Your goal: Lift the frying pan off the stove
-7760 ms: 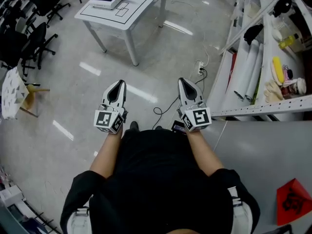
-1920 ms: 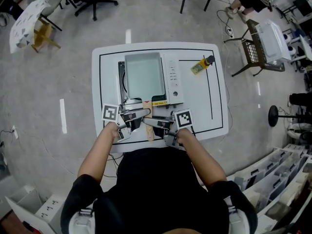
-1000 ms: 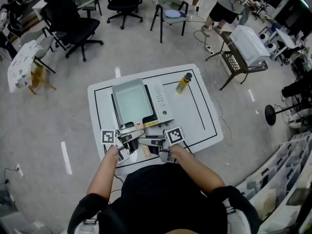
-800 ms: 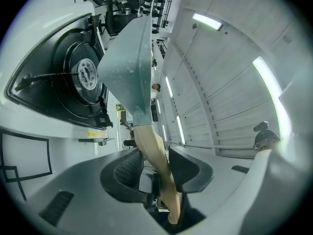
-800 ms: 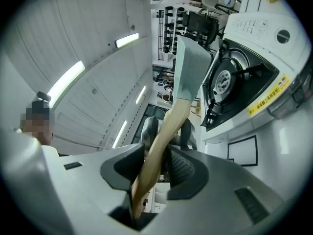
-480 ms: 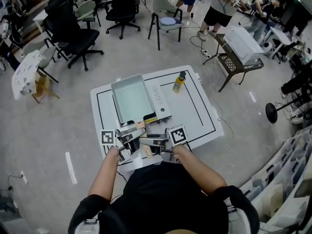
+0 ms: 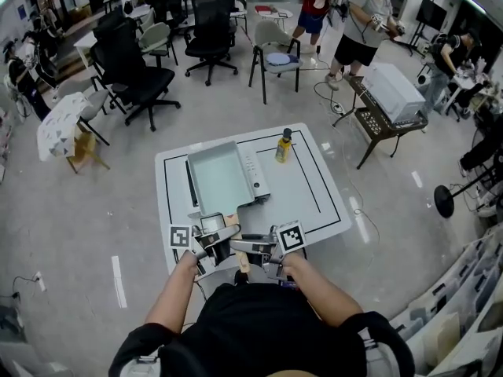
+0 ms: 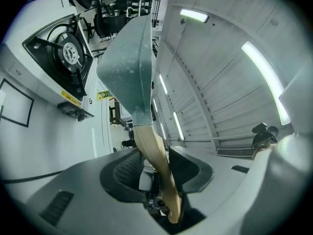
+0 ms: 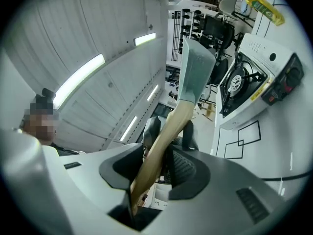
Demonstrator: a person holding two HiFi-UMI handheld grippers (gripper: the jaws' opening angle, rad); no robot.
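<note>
The handle runs between the jaws of your left gripper and of your right gripper, whose jaws are opening. Ahead of both claws, the frying pan hangs above the stove, which stands on the table. The bottle stands beyond the stove, to the right.

Grey pan, tan handle

Rectangular grey frying pan, wooden handle pointing near, is raised clear of the white stove, directly above its left burner.
</note>
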